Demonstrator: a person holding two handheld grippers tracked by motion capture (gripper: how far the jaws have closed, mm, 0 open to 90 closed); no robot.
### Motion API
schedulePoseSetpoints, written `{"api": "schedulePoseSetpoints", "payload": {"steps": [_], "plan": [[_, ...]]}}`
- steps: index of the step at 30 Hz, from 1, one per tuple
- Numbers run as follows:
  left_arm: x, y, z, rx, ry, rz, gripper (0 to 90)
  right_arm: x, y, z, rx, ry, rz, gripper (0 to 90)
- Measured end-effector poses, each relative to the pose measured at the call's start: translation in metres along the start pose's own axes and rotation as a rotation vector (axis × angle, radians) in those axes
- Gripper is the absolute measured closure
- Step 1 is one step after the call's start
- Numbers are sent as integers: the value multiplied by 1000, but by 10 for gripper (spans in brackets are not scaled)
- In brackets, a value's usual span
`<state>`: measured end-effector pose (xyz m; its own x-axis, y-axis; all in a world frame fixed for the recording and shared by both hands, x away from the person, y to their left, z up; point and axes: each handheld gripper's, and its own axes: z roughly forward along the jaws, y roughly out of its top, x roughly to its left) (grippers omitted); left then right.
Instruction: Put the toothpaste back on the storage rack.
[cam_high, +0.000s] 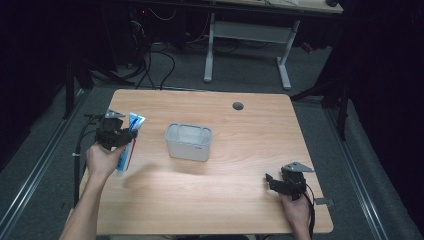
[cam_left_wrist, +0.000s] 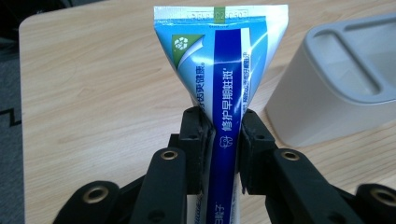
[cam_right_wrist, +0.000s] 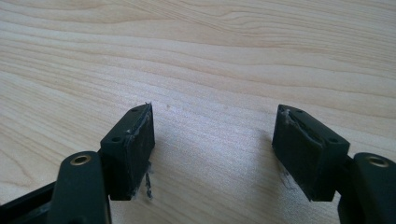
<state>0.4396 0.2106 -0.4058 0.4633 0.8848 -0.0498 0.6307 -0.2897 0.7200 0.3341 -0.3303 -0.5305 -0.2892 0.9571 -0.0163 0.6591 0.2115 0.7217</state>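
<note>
Now left tongs (cam_left_wrist: 224, 126) clamped on toothpaste tube (cam_left_wrist: 224, 60) mid-body — right tongs (cam_right_wrist: 212, 154) agape, empty

Black grippers (cam_high: 116, 134), brass-ringed screw holes, grey three-cornered top plates.

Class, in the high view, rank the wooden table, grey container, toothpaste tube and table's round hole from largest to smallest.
1. wooden table
2. grey container
3. toothpaste tube, partly hidden by the left gripper
4. round hole

My wooden counter (cam_high: 250, 135) stood on grey floor (cam_high: 190, 75); behind it a white-legged desk (cam_high: 250, 35), dark surroundings, perhaps cables (cam_high: 150, 60).
</note>
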Motion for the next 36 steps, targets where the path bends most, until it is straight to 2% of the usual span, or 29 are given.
{"api": "schedulePoseSetpoints", "payload": {"steps": [2, 3, 8, 10, 23, 29, 36], "plan": [[-4, 2, -3, -10, -7, 13, 747, 0, 0, 0, 0, 0, 0, 298], [-10, 4, -5, -18, -8, 33, 747, 0, 0, 0, 0, 0, 0, 298], [-18, 8, -10, -43, -21, 58, 748, 0, 0, 0, 0, 0, 0, 298], [-22, 10, -13, -54, -40, 54, 748, 0, 0, 0, 0, 0, 0, 298], [-33, 18, -21, -121, -90, 37, 749, 0, 0, 0, 0, 0, 0, 297], [-41, 25, -26, -146, -107, 55, 752, 0, 0, 0, 0, 1, 0, 297], [-49, 34, -32, -179, -146, 57, 754, 0, 0, 0, 0, 1, 0, 297]]}}
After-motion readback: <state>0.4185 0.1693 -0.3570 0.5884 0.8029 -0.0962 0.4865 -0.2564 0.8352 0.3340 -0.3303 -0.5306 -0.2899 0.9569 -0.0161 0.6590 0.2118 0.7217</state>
